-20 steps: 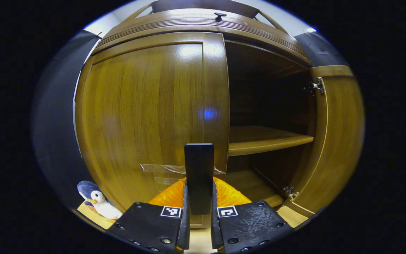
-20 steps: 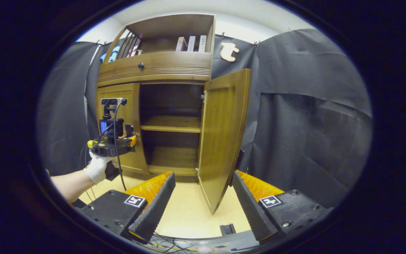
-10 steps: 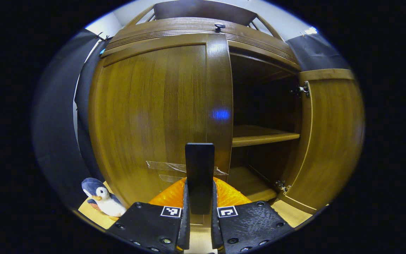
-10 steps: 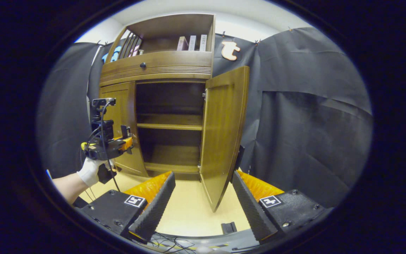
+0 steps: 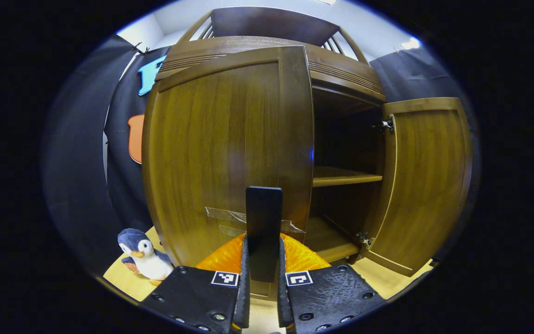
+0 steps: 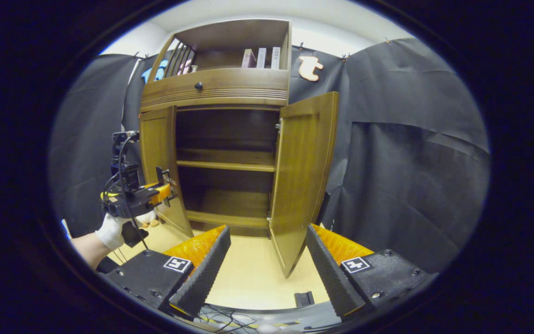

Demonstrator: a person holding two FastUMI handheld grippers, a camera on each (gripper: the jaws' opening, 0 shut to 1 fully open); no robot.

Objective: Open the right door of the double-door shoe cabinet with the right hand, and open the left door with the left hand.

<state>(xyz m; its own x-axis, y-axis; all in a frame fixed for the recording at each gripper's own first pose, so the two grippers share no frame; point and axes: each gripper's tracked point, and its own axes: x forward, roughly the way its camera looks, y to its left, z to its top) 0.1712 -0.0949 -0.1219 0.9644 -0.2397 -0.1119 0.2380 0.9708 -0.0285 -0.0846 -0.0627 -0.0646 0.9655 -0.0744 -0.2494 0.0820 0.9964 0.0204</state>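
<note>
Tongs first, left gripper view: left tongs (image 5: pixel 262 297) are clamped on the flat dark tab handle (image 5: pixel 263 218) taped to the glossy brown wooden left door (image 5: pixel 227 144) of the shoe cabinet; both fingers (image 5: pixel 244 297) press its sides, nearly no gap. Door is part-swung, free edge standing clear of the cabinet front, dark interior and wooden shelf (image 5: pixel 346 176) exposed beside it. Brown wooden right door (image 5: pixel 427 181) hangs wide open on its metal hinges (image 5: pixel 387 124). Small plush penguin (image 5: pixel 144 255) sits on the pale floor (image 5: pixel 399 280) near the left door's hinge side. Risks, as I judge them: handle looks held on with clear tape (image 5: pixel 227 215), so a hard or off-axis pull could peel it off or let the tongs slip; a wider swing could sweep the door toward the penguin and nudge it. Right gripper view: right tongs (image 6: pixel 267 264) are spread wide, holding nothing, touching nothing, set back from the cabinet with the right door's lower edge seen between the fingers, apart from them. Left tongs also show here, at the left door's edge, held by a white-gloved hand (image 6: pixel 109 232). Right door looks done; left door seems partway, so the pull along the hinge arc remains.
</note>
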